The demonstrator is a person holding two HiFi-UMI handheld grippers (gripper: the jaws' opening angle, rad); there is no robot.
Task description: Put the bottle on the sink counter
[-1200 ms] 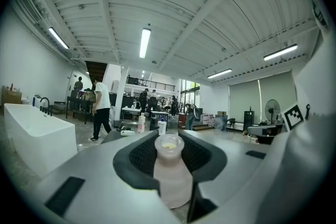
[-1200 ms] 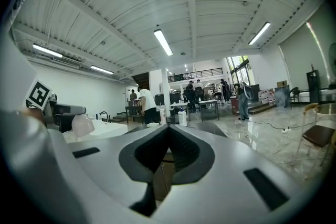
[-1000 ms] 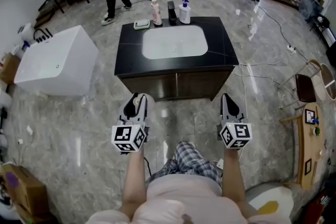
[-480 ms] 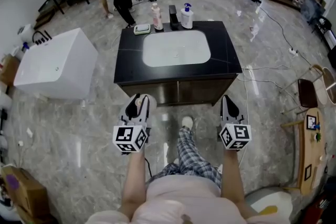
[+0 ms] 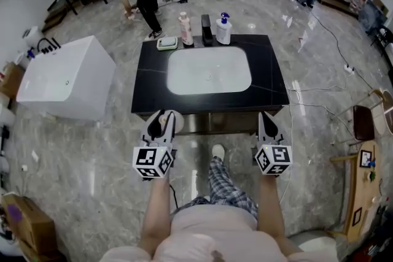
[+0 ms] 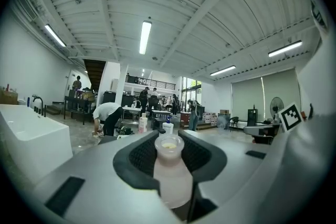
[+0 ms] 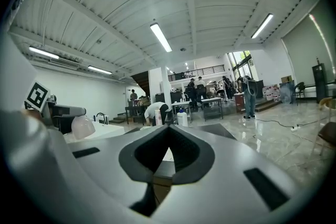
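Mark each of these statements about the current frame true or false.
1. The left gripper holds a bottle. True.
2. The right gripper holds a bottle too. False: its jaws are together with nothing between them.
3. The sink counter is black with a white basin. True.
4. The back of the counter is bare. False: a pink bottle, a pump bottle and a dish stand there.
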